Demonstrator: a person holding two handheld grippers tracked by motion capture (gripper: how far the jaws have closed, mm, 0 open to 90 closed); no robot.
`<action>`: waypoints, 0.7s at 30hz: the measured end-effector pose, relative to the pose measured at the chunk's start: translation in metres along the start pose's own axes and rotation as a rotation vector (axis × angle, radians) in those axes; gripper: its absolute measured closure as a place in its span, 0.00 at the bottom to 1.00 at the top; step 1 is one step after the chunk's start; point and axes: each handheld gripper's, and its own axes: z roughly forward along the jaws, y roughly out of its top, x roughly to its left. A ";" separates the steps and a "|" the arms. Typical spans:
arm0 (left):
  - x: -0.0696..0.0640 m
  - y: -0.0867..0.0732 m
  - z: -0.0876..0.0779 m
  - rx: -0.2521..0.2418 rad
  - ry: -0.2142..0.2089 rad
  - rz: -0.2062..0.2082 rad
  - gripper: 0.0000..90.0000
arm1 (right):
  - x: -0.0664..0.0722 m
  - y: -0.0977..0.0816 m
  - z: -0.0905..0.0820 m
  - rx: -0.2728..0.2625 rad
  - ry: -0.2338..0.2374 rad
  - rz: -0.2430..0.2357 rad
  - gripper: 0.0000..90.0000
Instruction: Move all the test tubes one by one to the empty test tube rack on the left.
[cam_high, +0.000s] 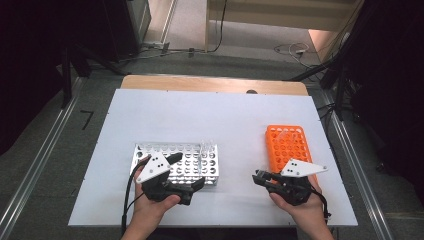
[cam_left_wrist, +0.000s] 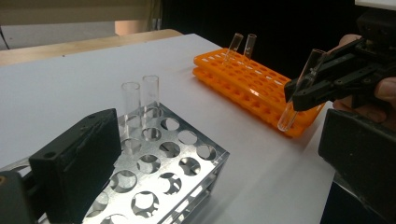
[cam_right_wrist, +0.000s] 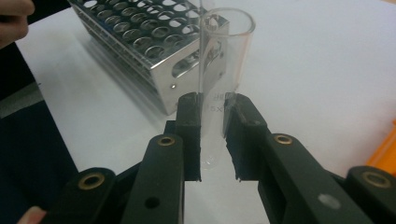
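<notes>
Status: we've got the right gripper clamped on a clear glass test tube, pads pinching it just below mid-length, tube near upright, open mouth above the jaws, rounded bottom hanging just below them. In the left gripper view the same tube hangs in front of the near edge of the orange plastic tube rack, off the white tabletop.

The perforated shiny metal tube rack sits ahead and to the left of the right claw, well apart. We read this as a transfer orange → metal, mid-carry.

Progress, judging by what stands where: 2 clear tubes already seated at the far corner of the metal rack; 2 more tubes upright at the far end of the orange rack. So roughly 2 done, 1 in transit, 2 left. Insertion of the current one not yet done.

Left gripper lies over the near side of the metal rack, jaws apart, nothing between the pads. Prob. steadying the rack, but contact unclear.

Hard to make out:
- high view: tubes in both racks nearly invisible, can't count from there
- near rows of the metal rack cut off by the left jaw
- tube marking in the right gripper view blurred, unreadable
- target hole unknown
</notes>
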 end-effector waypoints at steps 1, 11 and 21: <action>-0.001 0.000 0.001 0.002 -0.004 0.003 0.00 | 0.002 0.000 0.001 0.002 0.006 -0.004 0.82; -0.008 0.001 0.008 0.005 -0.027 0.005 0.00 | 0.016 0.001 0.012 0.021 0.057 -0.028 0.82; -0.018 0.002 0.018 0.014 -0.066 0.015 0.00 | 0.032 0.003 0.023 0.043 0.106 -0.060 0.82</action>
